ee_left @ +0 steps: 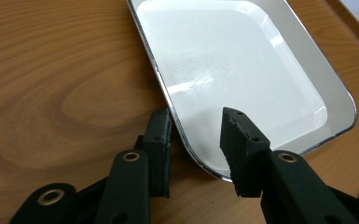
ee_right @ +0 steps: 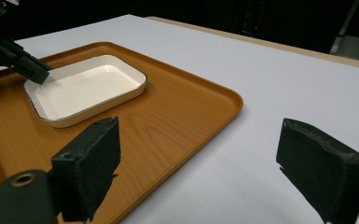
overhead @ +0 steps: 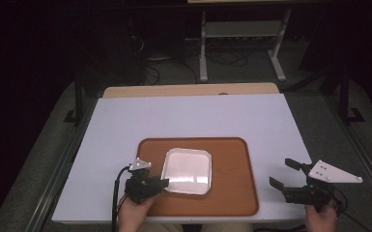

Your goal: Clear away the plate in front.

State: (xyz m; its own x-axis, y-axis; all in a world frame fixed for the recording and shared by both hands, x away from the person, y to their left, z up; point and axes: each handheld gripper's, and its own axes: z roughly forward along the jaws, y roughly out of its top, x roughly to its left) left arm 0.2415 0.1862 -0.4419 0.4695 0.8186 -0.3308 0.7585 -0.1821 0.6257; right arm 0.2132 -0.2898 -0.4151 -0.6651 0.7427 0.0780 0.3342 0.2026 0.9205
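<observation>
We are seeing the left claw [ee_left: 196, 144] standing with its jaws apart astride the near rim of the white dish [ee_left: 242, 70], one jaw outside, one inside, not yet pressing. The dish is lying on the wooden tray [overhead: 232, 193], low in the middle of the high view. If the jaws are closing unevenly, we are judging the glossy rim may slip or the dish may tip. The right claw [overhead: 288, 175] is hanging wide apart and empty over the white surface [overhead: 198, 116], lower right.

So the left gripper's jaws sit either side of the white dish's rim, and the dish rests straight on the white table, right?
Not quite. The dish rests on the wooden tray, not straight on the table; the high view shows this. The rest holds: in the left gripper view, the left gripper has one jaw outside the rim and one inside, with a gap between them.
</observation>
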